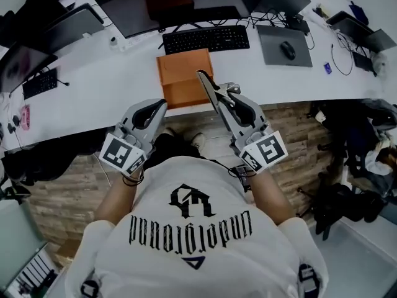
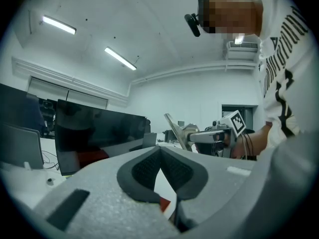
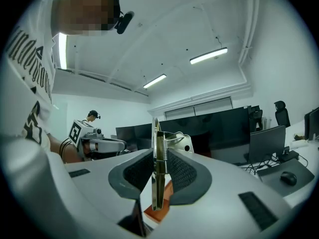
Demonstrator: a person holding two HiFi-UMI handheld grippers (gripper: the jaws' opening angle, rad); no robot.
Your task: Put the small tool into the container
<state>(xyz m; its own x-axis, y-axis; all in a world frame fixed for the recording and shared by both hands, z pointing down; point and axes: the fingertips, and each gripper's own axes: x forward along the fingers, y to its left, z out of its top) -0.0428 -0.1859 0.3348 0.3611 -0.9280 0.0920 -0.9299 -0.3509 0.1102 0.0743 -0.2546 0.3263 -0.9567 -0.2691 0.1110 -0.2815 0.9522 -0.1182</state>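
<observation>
White shirt in the foreground, a person stands at a white desk (image 1: 124, 85) with a gripper in each hand. The left gripper (image 1: 161, 105) is level near the desk's near edge, its dark pads (image 2: 144, 168) meeting at the tips with nothing between them. The right gripper (image 1: 227, 99), just beside it, is clamped on the small tool (image 1: 208, 87), a metal piece with a spring, gripped edge-on so that both ends stick out past the pads. Seen from the head camera, the tool's far end overlaps the right side of the orange container (image 1: 186, 64), which sits open at the desk's near edge, between the two grippers. Behind it lie a black keyboard (image 1: 206, 39) and, toward the right edge, a mouse (image 1: 288, 49) on a grey pad. Dark monitors (image 1: 127, 11) line the far edge.
</observation>
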